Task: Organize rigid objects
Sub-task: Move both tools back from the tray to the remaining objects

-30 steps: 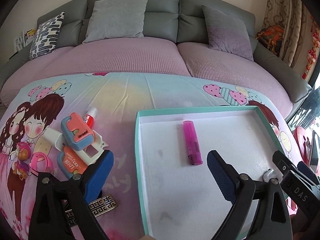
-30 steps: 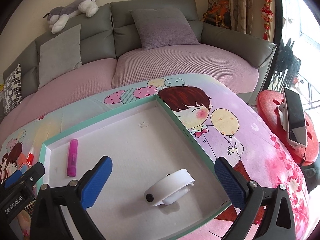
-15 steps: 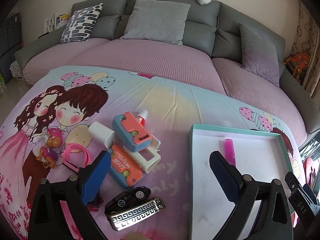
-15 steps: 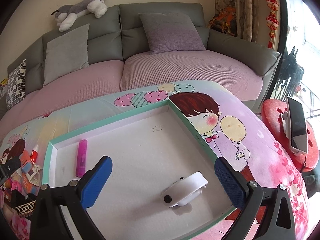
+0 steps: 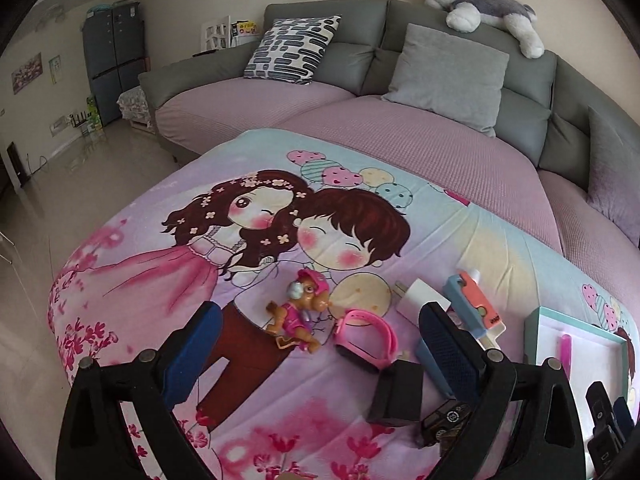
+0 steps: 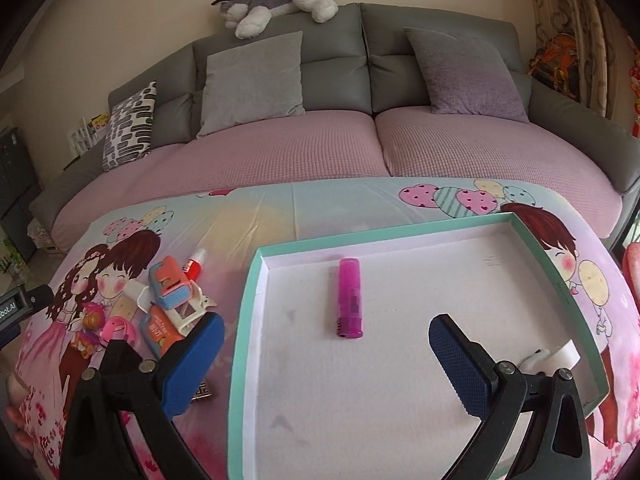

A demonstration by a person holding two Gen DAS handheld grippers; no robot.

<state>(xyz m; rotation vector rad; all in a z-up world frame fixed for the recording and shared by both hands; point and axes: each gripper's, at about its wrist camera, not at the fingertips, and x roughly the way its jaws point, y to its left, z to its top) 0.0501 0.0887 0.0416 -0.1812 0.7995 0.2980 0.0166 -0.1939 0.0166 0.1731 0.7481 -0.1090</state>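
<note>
Two tools, both wide open, holding nothing. In a second the left tool (image 5: 316, 352) swung off the tray (image 6: 248, 304) to the loose pile: dog figure (image 5: 298, 312), pink band (image 5: 366, 338), black block (image 5: 396, 394), toy car (image 5: 444, 420). Likely next pick there. Right tool (image 6: 326, 360) hovers over the tray; pink lighter (image 6: 350, 298) and white clip (image 6: 560, 354) are inside. The "bot.AI" label is readable; stapler (image 6: 170, 280) print isn't.

A home living room: grey sofa (image 6: 360, 80), cushions, plush husky (image 6: 276, 0), cartoon-print cloth (image 5: 248, 240).
</note>
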